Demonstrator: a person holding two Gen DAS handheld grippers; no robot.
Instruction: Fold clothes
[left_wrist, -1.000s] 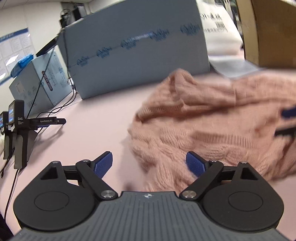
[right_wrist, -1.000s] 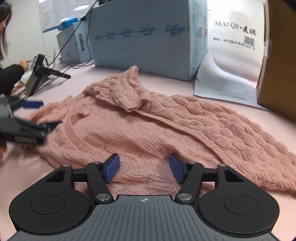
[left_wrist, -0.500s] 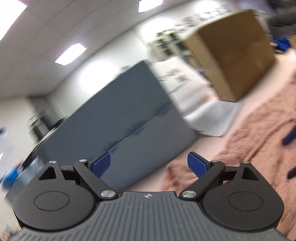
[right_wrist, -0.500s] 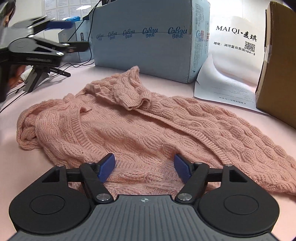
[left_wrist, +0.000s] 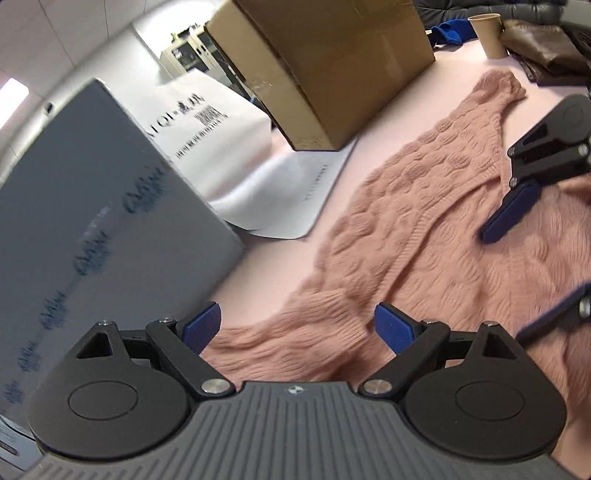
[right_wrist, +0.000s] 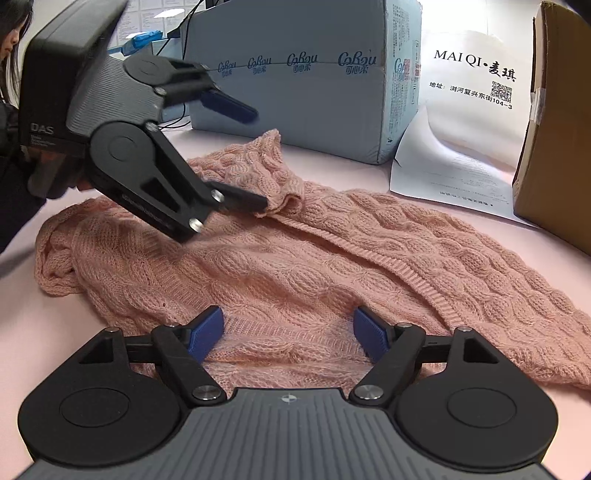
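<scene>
Left wrist: left gripper (left_wrist: 297, 325) jaws spread wide, nothing clamped, a folded sleeve end of the pink cable-knit sweater (left_wrist: 443, 240) lying under the gap. View is rolled. Sweater sprawls on the pink table (left_wrist: 424, 88), long axis running from the gripper up toward a sleeve cuff that points at the paper cup (left_wrist: 489, 35). Right gripper (left_wrist: 535, 273) sits over the sweater at right, one blue finger (left_wrist: 508, 212) sharp, the other blurred. Brown cardboard box (left_wrist: 325, 70), white printed bag (left_wrist: 210, 136) and grey-blue carton (left_wrist: 85, 206) line the far side.

Right wrist: right gripper (right_wrist: 288, 334) released, jaws have just been opening, only the sweater (right_wrist: 332, 258) hem lies below and between the pads, not pinched. Sweater lies crosswise, long axis left to right, right sleeve trailing toward the frame's lower right, a bunched flap near the carton (right_wrist: 306, 74). Left gripper (right_wrist: 240, 155) hovers over the sweater's upper left, jaws apart, lower finger (right_wrist: 240, 201) at the flap; contact unclear.
</scene>
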